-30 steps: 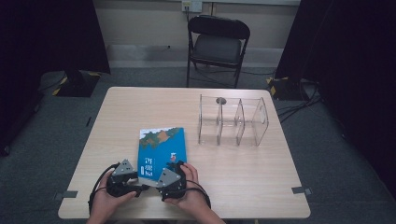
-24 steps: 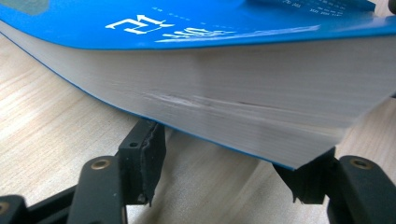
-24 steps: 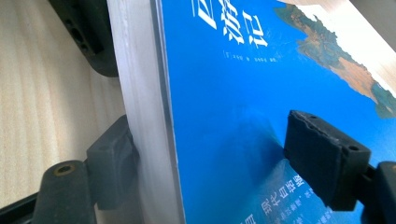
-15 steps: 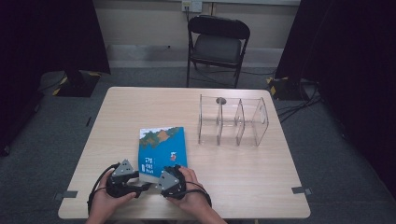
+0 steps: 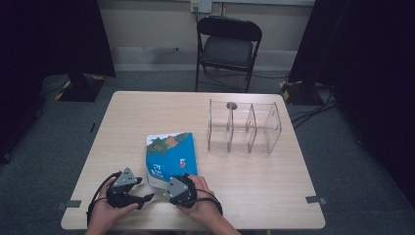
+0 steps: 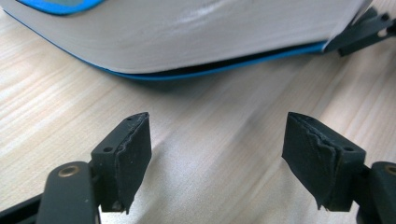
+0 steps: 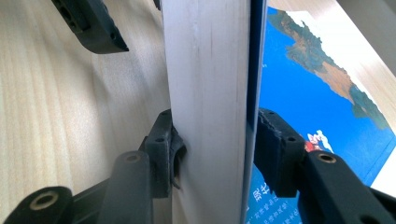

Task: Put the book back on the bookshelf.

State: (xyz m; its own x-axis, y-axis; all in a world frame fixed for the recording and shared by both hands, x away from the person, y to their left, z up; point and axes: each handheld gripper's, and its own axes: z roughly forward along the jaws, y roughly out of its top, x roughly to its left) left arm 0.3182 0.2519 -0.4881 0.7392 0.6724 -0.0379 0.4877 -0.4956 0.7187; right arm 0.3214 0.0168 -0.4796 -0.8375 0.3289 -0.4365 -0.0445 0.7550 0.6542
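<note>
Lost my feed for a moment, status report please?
Right gripper clamped on the blue book's near edge. Left gripper jaws just opened, empty, beside it. Clear rack apart, nothing blocking.

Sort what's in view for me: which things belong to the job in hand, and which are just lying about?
In the job:
- blue book, clamped by the right gripper
- left gripper, jaws just opening, nothing between them

Just about:
- clear divider rack
- folding chair
- table
</note>
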